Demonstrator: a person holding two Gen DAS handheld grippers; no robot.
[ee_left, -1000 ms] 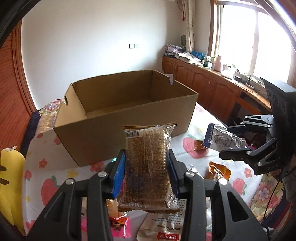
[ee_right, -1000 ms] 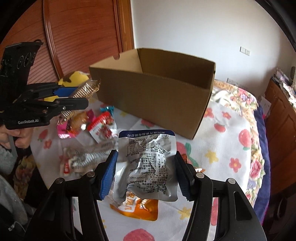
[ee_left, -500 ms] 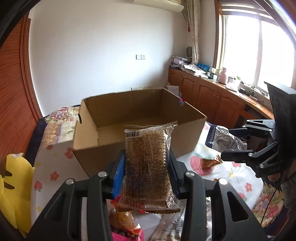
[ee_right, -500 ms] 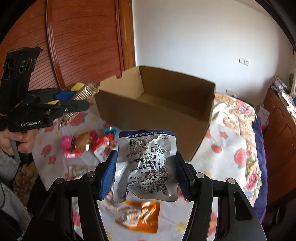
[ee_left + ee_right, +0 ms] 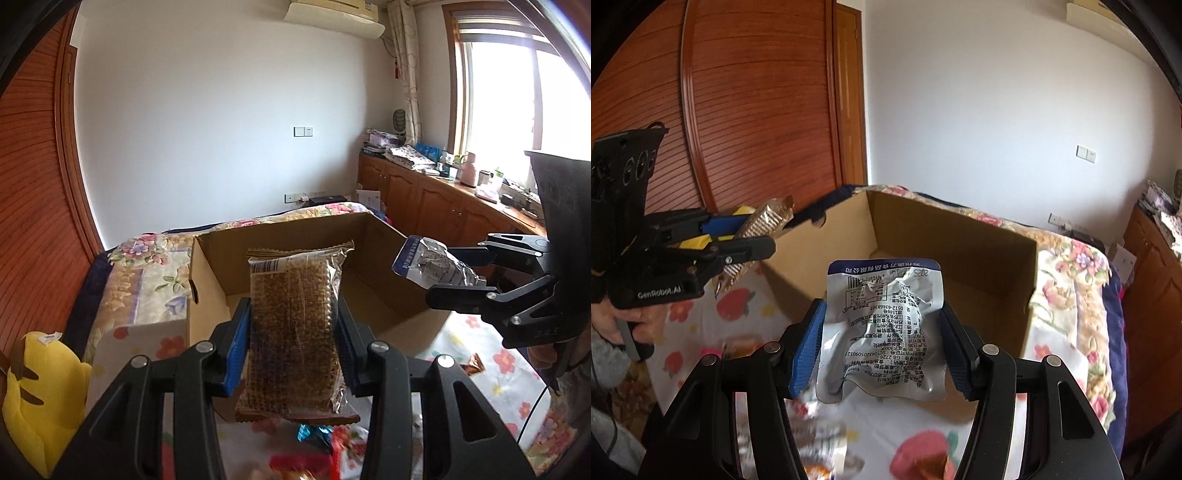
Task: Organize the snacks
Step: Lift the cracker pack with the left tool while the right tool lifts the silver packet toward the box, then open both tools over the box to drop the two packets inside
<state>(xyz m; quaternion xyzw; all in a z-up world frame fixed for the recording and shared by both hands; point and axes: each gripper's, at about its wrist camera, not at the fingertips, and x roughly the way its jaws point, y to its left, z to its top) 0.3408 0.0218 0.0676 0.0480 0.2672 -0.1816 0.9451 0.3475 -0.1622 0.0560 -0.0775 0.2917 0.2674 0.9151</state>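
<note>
My left gripper (image 5: pixel 293 336) is shut on a clear-wrapped brown grain bar (image 5: pixel 293 325), held upright in front of the open cardboard box (image 5: pixel 207 266). My right gripper (image 5: pixel 881 336) is shut on a crinkled silver pouch (image 5: pixel 882 328) with a blue top band, held just before the box's near wall (image 5: pixel 993 306). In the left wrist view the right gripper (image 5: pixel 454 273) hovers with the pouch (image 5: pixel 428 266) over the box's right rim. Seen from the right wrist, the left gripper (image 5: pixel 768 236) holds the bar (image 5: pixel 761 225) at the box's left corner. The box looks empty inside.
Loose snack packets (image 5: pixel 317 443) lie on the flowered tablecloth (image 5: pixel 738 299) below both grippers. A yellow plush toy (image 5: pixel 40 387) sits at the left edge. A hand (image 5: pixel 617 325) grips the left tool. Wooden cabinets (image 5: pixel 424 199) run along the window wall.
Both grippers rose and moved toward the box with their packets still held. The box's inside now shows, and the table's loose snacks have dropped low in both views.
</note>
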